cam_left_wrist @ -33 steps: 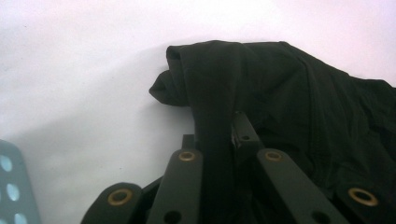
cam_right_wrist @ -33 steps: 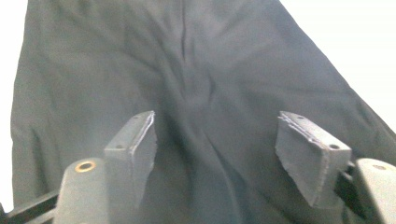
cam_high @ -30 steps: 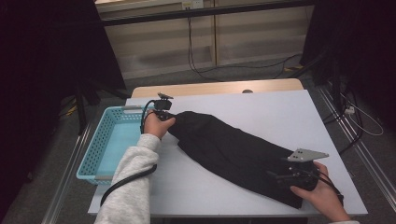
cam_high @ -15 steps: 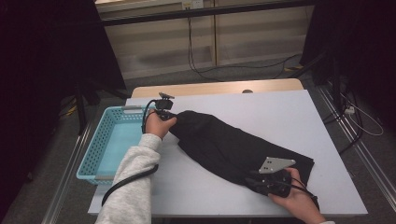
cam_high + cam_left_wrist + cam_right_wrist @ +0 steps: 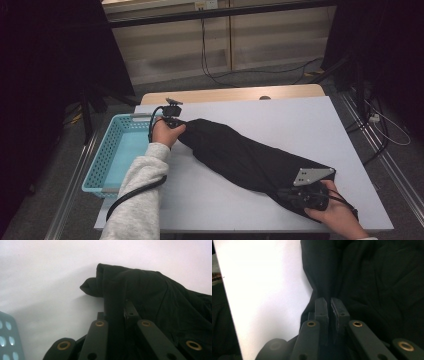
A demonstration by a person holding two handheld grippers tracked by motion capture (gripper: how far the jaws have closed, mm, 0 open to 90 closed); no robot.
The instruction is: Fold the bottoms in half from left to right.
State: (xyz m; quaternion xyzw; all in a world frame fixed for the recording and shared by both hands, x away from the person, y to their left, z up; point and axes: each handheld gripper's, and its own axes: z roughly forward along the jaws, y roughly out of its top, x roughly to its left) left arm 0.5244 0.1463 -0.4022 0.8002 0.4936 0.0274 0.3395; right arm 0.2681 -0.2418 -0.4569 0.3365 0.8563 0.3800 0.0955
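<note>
A long black cloth garment (image 5: 250, 157) lies slantwise across the white surface (image 5: 280, 117), running from beside a light blue perforated plastic basket (image 5: 117, 150) at the left down toward the near right corner.

The left gripper (image 5: 172, 120) is at the garment's far left end. In the left gripper view its jaws are clamped on a fold of the black cloth, which drapes over them, with a rolled edge resting on the surface just ahead.

The right gripper (image 5: 300, 196) sits at the garment's near right end. Its jaws have just been closing, and in the right gripper view the two pads (image 5: 322, 312) stand almost together with a thin ridge of dark cloth pinched between them.

The step in hand appears to be taking hold of both ends so the garment can be lifted or folded. To do it well, both grips should hold several layers firmly, not just a loose edge. The two hands should then rise together, keeping the cloth lightly taut so it neither sags nor slips, and keeping it clear of the basket's rim.
</note>
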